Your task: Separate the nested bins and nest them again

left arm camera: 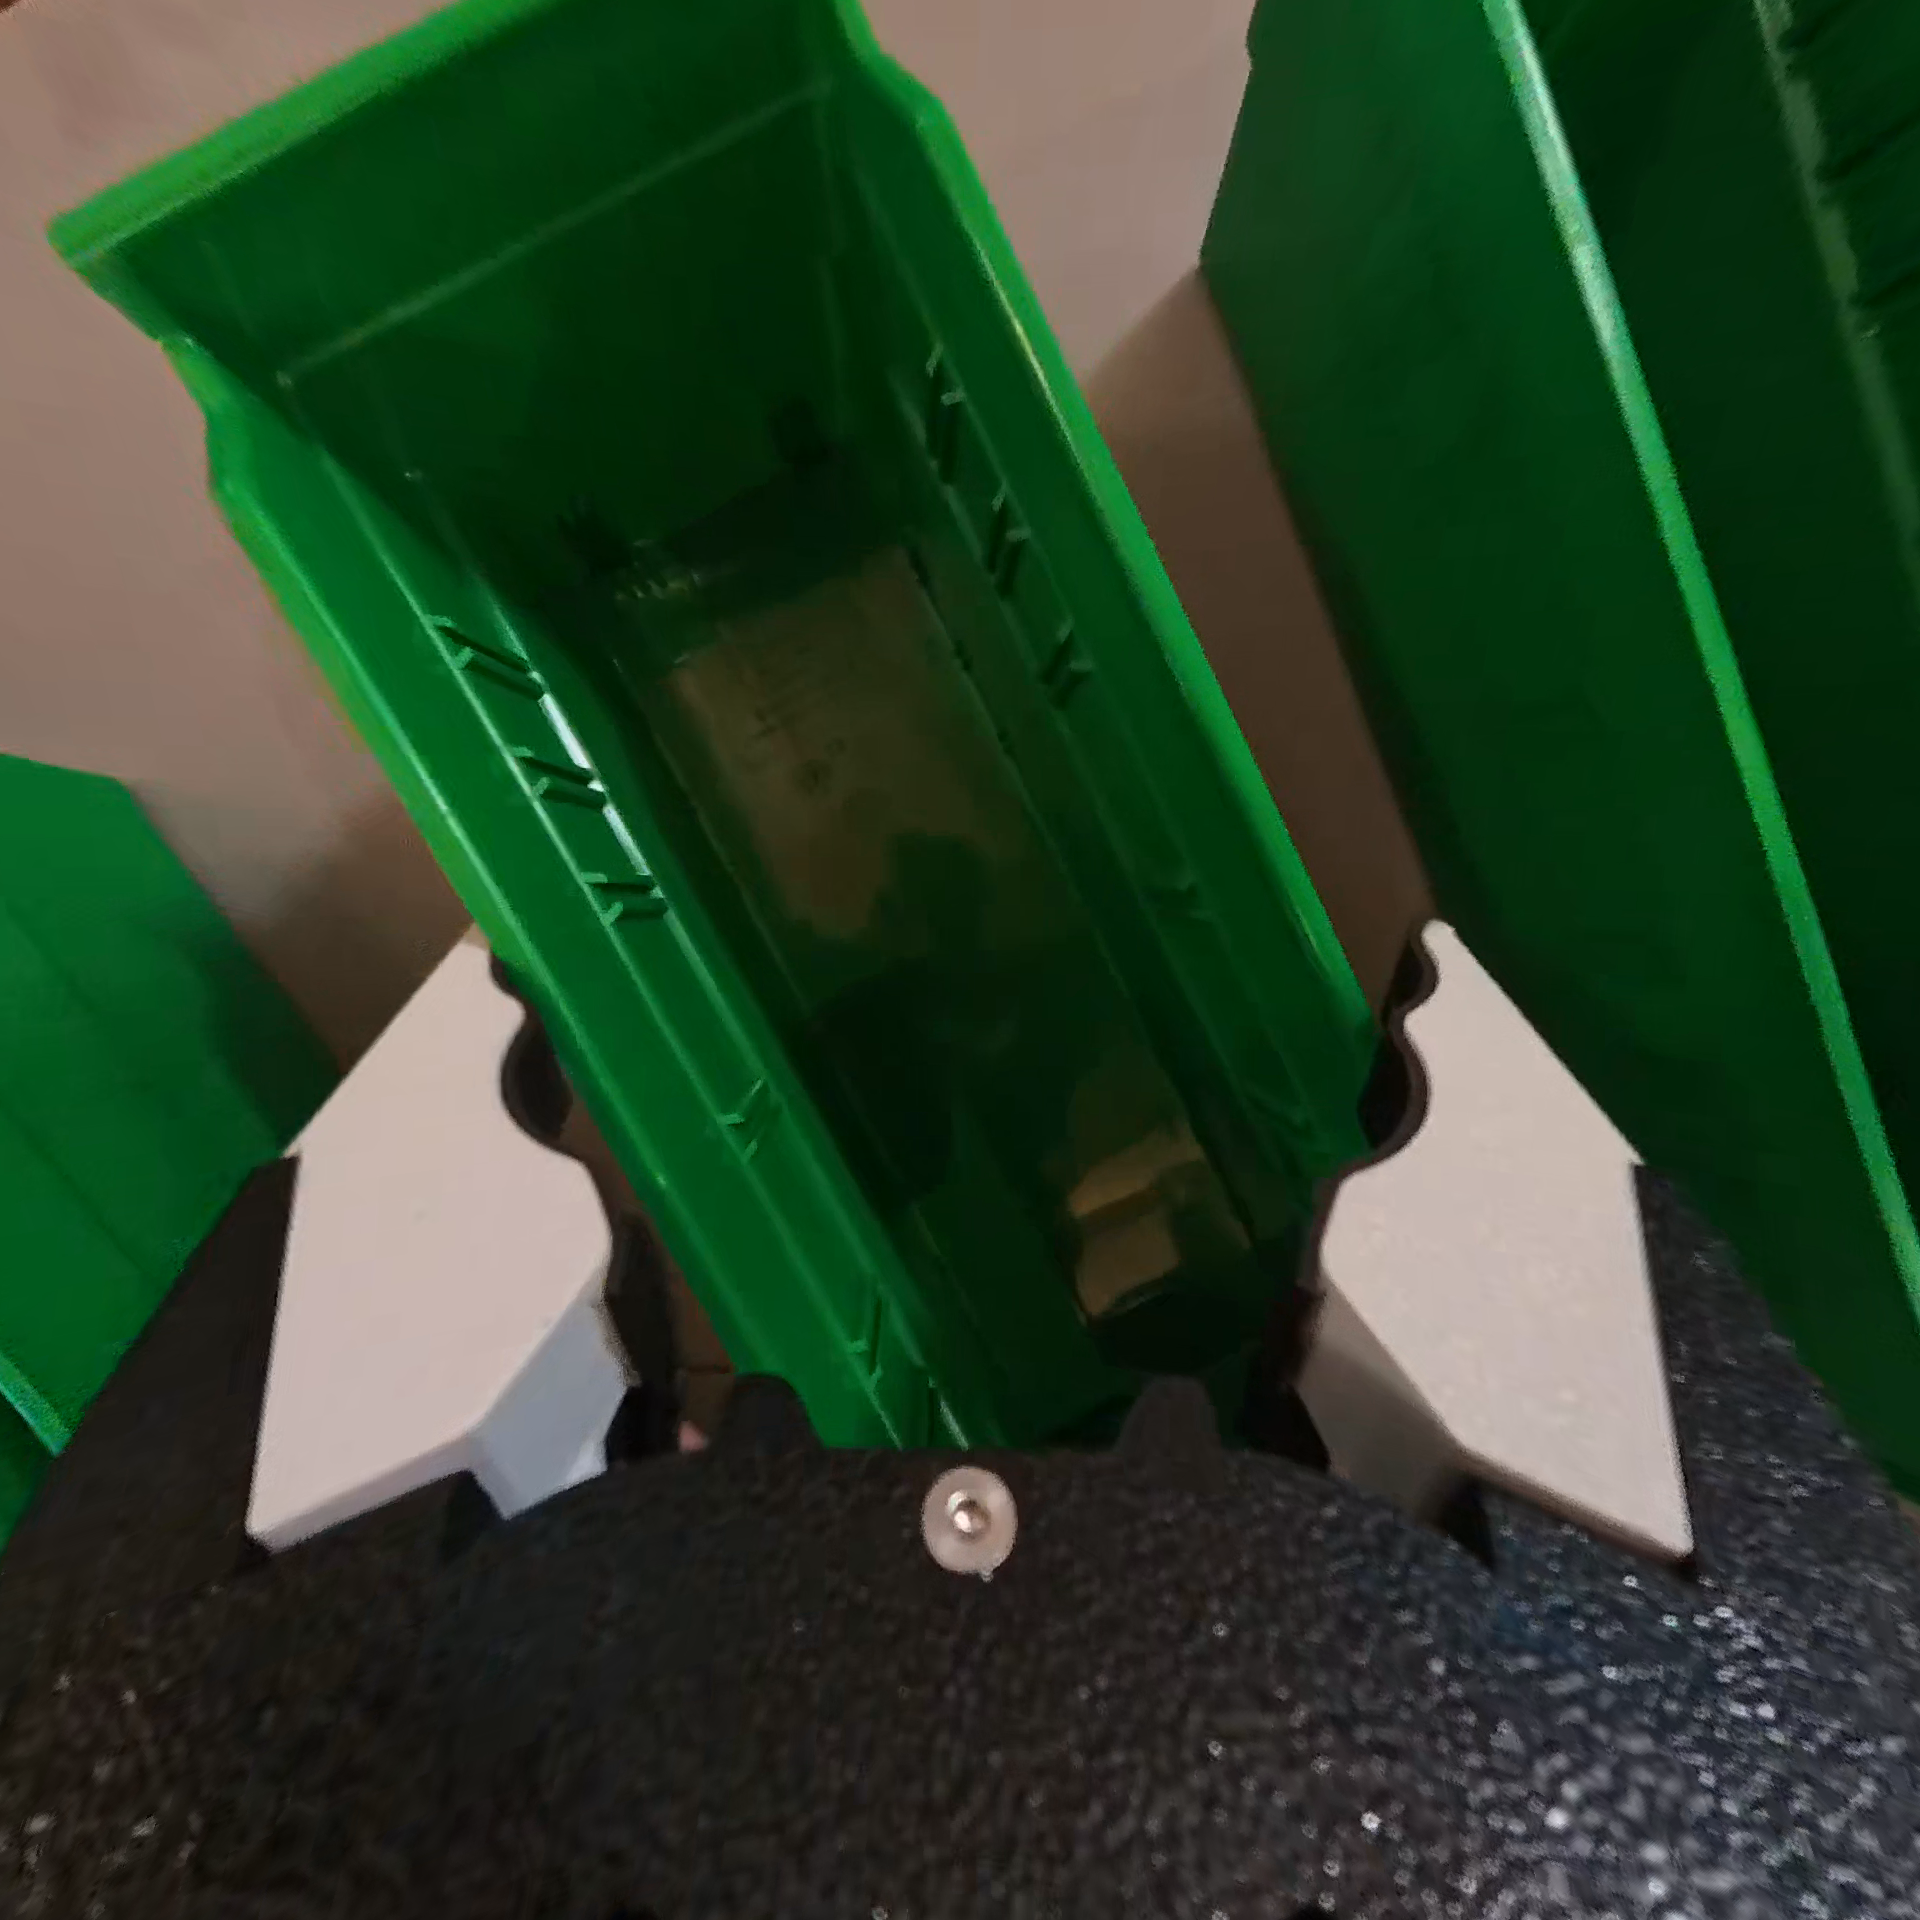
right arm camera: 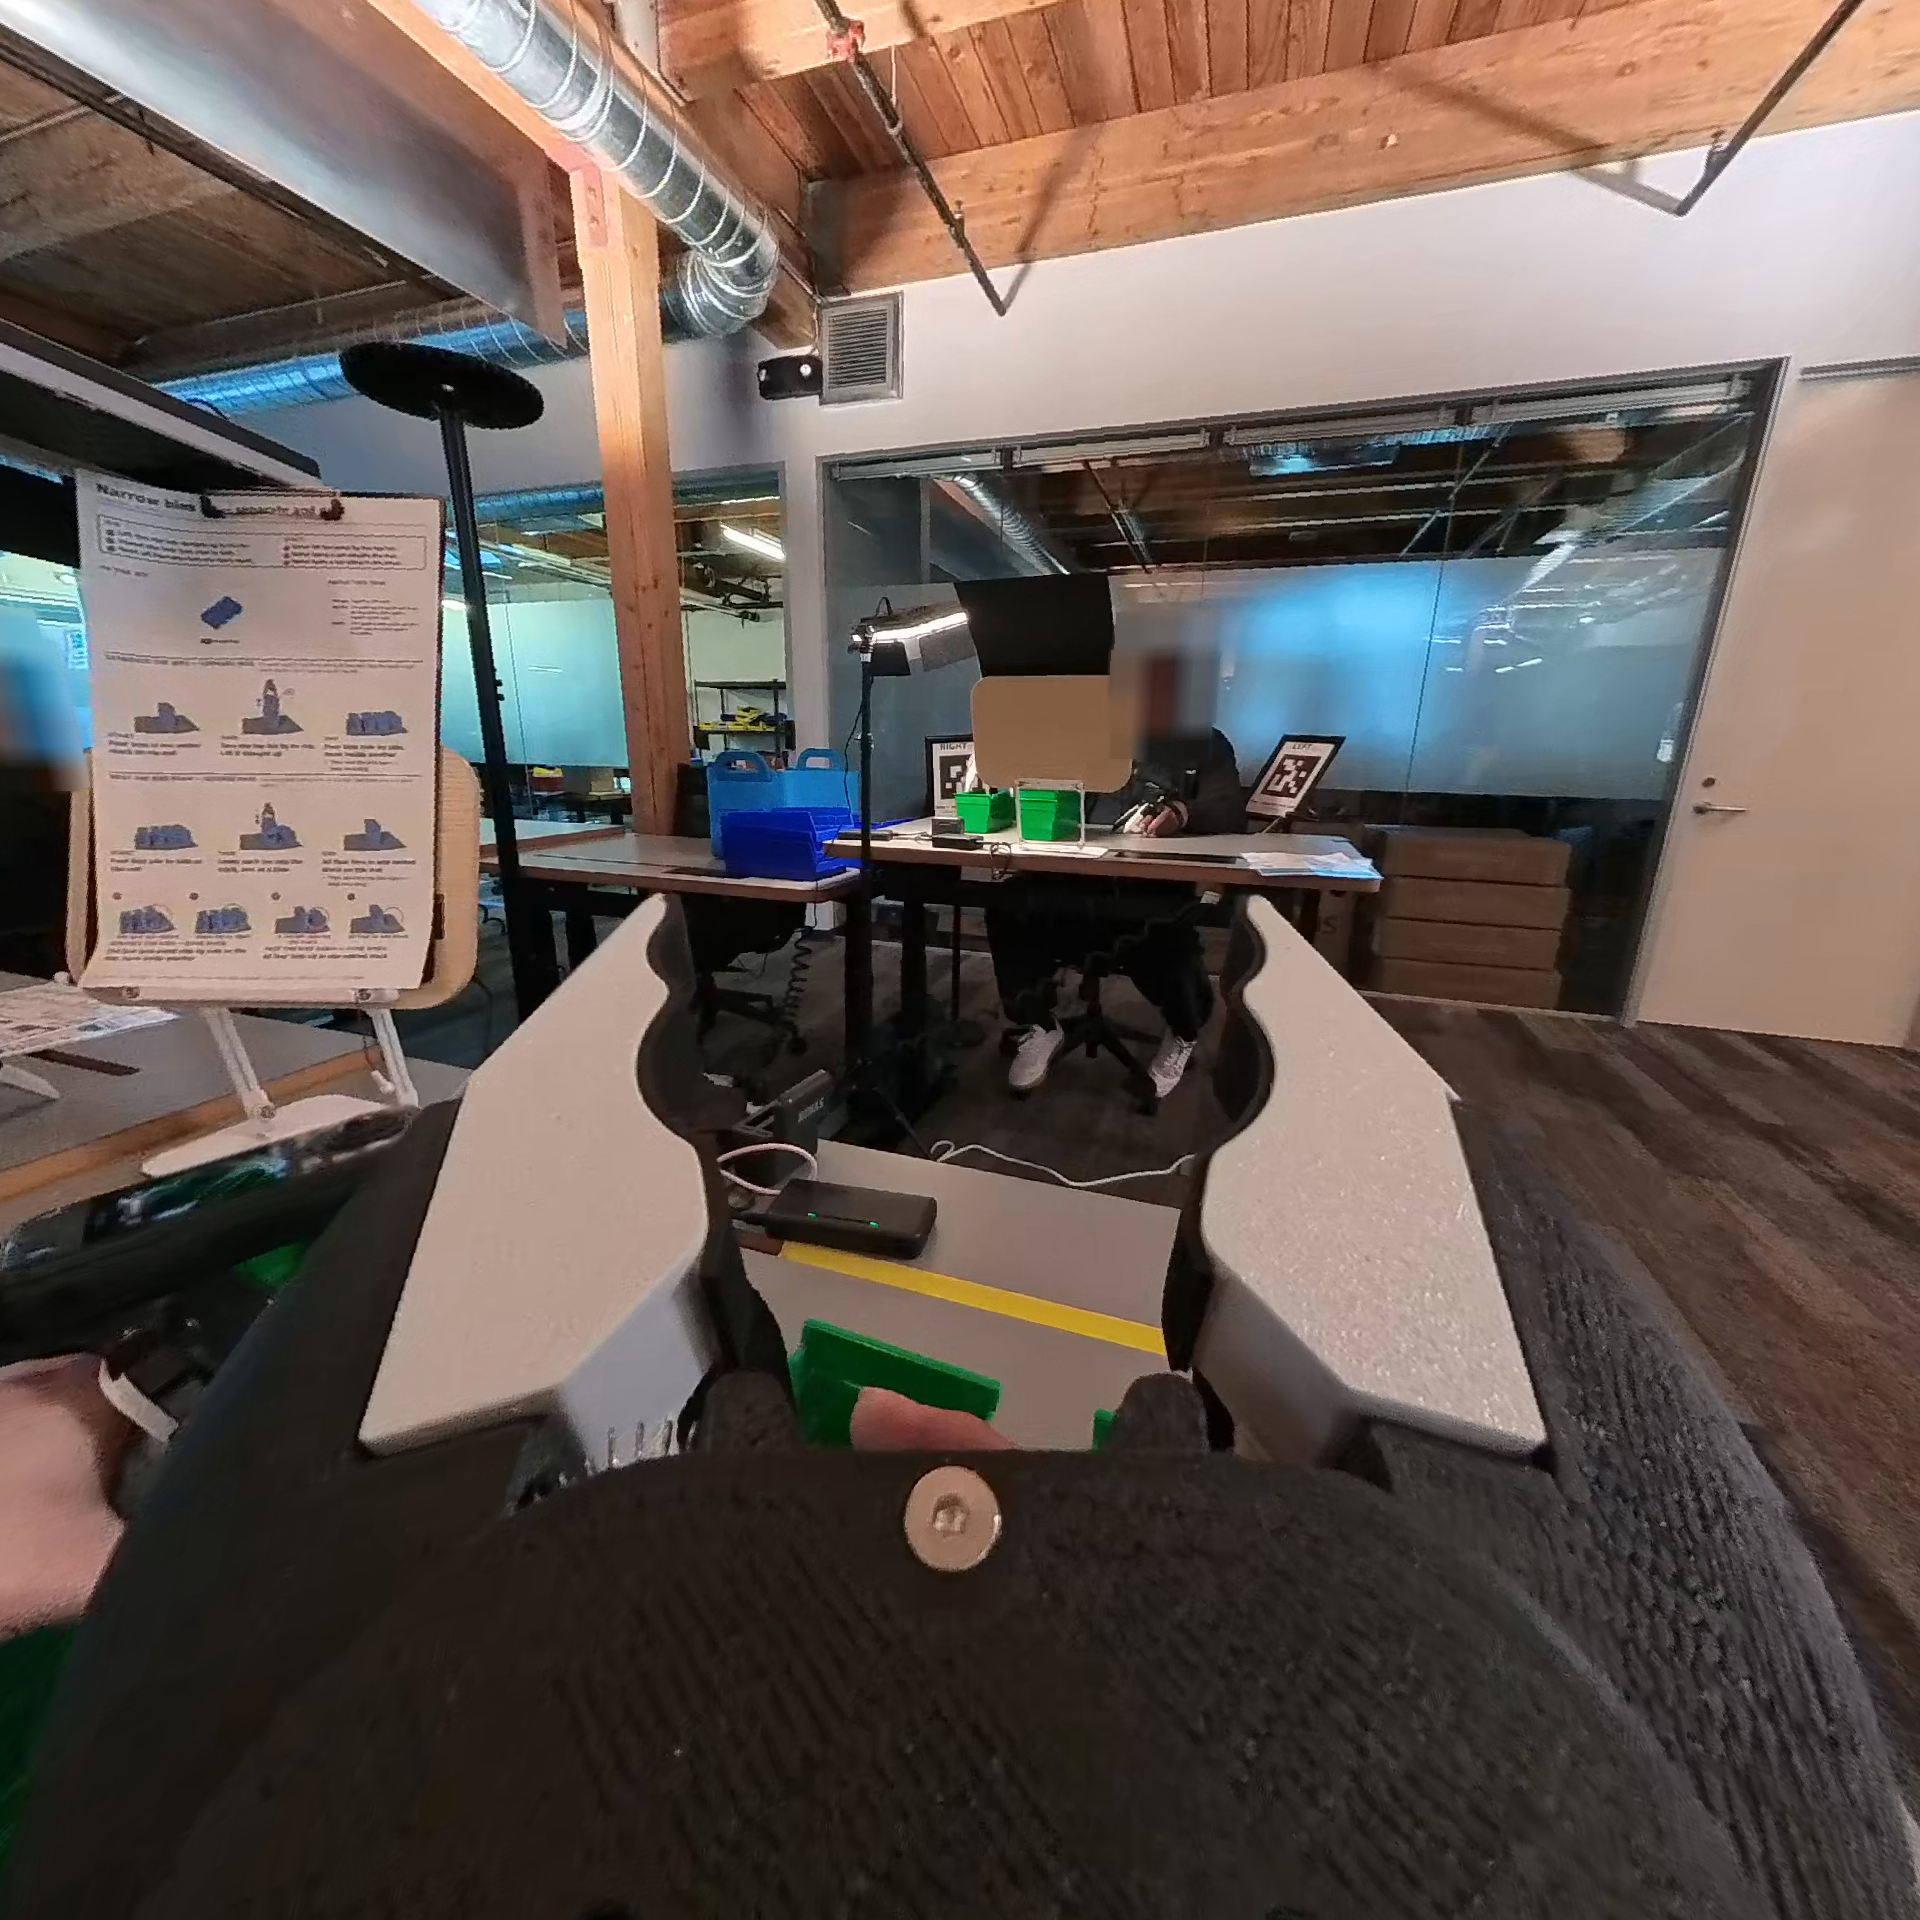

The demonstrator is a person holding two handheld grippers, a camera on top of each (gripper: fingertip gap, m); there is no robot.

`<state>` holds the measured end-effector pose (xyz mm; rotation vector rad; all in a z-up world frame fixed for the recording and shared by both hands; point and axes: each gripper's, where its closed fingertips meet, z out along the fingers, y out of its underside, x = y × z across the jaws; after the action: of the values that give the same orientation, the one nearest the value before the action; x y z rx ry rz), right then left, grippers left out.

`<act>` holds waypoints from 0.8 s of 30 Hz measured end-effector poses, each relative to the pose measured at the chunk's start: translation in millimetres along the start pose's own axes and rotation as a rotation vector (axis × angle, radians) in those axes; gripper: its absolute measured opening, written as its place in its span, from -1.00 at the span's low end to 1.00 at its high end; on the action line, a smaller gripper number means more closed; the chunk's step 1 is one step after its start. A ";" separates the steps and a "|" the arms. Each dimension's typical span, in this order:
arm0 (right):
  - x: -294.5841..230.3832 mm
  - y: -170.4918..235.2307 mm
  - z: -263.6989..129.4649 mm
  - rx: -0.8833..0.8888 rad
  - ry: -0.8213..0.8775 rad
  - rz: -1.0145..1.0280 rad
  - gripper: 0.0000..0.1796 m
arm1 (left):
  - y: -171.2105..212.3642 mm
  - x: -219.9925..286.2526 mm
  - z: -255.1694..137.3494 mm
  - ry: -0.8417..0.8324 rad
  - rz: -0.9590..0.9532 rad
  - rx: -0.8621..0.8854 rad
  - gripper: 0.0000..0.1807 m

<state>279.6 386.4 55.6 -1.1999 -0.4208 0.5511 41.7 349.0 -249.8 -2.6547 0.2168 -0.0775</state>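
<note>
Jaws of my left gripper (left arm camera: 961,1049) clamp a narrow green plastic bin (left arm camera: 665,582); only the right wrist view shows my right gripper (right arm camera: 961,1029), jaws apart, facing the far room.

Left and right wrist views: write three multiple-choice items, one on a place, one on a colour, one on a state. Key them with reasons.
1. Where does the long bin lie in the left wrist view?
A. between the left gripper's fingers
B. on the floor
C. on a shelf

2. What colour are the bins on the nearer far desk?
A. red
B. blue
C. yellow

3. How is the right gripper?
A. shut on a bin
B. shut on a cable
C. open

Answers: 1 A, its walls run between both fingers; 2 B, those stacked bins are blue; 3 C, its fingers stand wide apart with nothing between them.
</note>
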 end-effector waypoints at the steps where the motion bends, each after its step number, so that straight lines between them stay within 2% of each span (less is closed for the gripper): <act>1: 0.2 -0.7 -0.7 0.003 -0.003 0.002 0.12 | -1.6 -0.6 -0.5 0.011 -0.003 0.019 0.65; 9: 9.3 -2.6 -4.4 0.015 0.007 0.030 0.11 | -10.4 -1.4 -5.9 0.046 -0.005 0.163 0.42; 15: 13.6 -2.3 -5.1 0.017 0.015 0.038 0.10 | -16.4 2.0 -19.4 0.077 0.036 0.252 0.36; 19: 15.5 0.7 -3.6 0.005 0.021 0.036 0.10 | -26.5 0.3 -56.0 0.076 0.065 0.363 0.36; 24: 13.4 3.1 -1.5 -0.005 0.013 0.035 0.09 | -31.6 -23.1 -132.4 0.093 0.062 0.487 0.39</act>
<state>290.6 394.2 52.4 -1.2172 -0.3904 0.5723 11.1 320.5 -118.2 -2.1606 0.2712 -0.2063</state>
